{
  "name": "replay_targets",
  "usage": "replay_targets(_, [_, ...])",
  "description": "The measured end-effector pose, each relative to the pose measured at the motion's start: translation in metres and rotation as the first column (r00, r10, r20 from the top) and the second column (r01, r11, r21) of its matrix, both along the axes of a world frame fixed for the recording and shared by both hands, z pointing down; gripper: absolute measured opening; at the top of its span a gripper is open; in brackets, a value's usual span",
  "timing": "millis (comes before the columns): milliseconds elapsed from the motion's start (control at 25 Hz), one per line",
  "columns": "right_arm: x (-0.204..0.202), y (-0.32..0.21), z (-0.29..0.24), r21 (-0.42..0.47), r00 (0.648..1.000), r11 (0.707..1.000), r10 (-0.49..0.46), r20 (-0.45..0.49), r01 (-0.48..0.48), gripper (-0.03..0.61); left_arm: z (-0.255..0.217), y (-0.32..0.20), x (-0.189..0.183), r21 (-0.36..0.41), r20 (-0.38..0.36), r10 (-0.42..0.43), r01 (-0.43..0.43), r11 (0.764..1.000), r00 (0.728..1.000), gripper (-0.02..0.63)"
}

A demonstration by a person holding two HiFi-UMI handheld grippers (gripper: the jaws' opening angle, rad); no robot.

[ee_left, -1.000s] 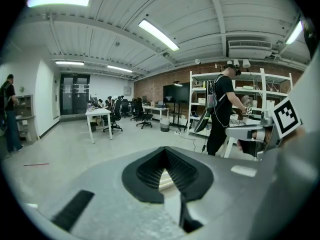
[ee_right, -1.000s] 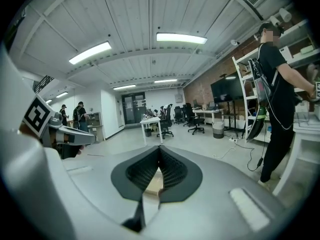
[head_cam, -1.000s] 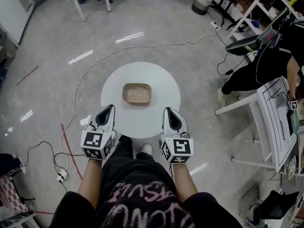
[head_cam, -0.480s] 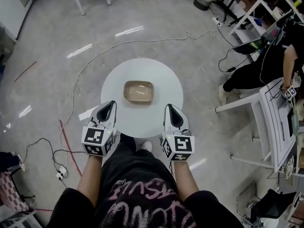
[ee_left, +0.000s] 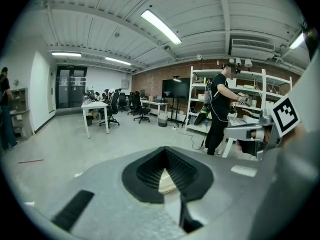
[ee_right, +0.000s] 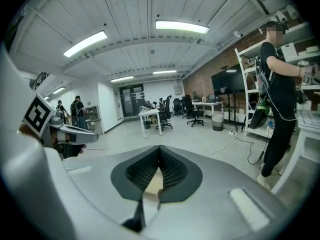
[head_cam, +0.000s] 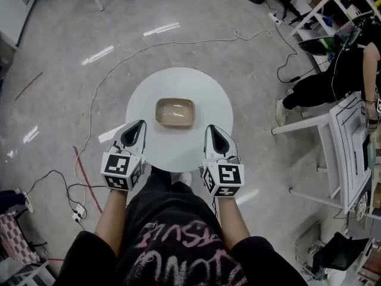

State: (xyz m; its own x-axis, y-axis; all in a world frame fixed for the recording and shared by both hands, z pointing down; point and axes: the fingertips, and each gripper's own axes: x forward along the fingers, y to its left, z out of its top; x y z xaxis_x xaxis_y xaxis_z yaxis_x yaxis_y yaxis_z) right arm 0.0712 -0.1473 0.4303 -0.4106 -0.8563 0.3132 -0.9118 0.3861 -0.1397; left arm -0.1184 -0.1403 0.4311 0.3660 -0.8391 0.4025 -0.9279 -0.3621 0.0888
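Left gripper, right gripper hovering at near rim of round white table, jaws pressed together, gripping nothing. Shallow tan rectangular tray sitting just ahead, untouched.

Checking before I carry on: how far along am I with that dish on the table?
Done: nothing visible; the tan dish sits alone on the round table. In hand: nothing; left tongs and right tongs are both shut, empty, over the table's near edge, apart from the dish. Left: apparently everything, starting with reaching the dish.
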Motion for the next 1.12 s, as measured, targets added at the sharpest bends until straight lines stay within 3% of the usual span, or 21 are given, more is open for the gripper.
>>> replay_targets(1120, [-0.013, -0.061, 0.085, -0.159, 0.999, 0.986, 0.032, -0.039, -0.037, 0.008, 0.113, -0.072, -0.011, -0.228, -0.043, -0.01, 0.0, 0.974, 0.999, -0.003])
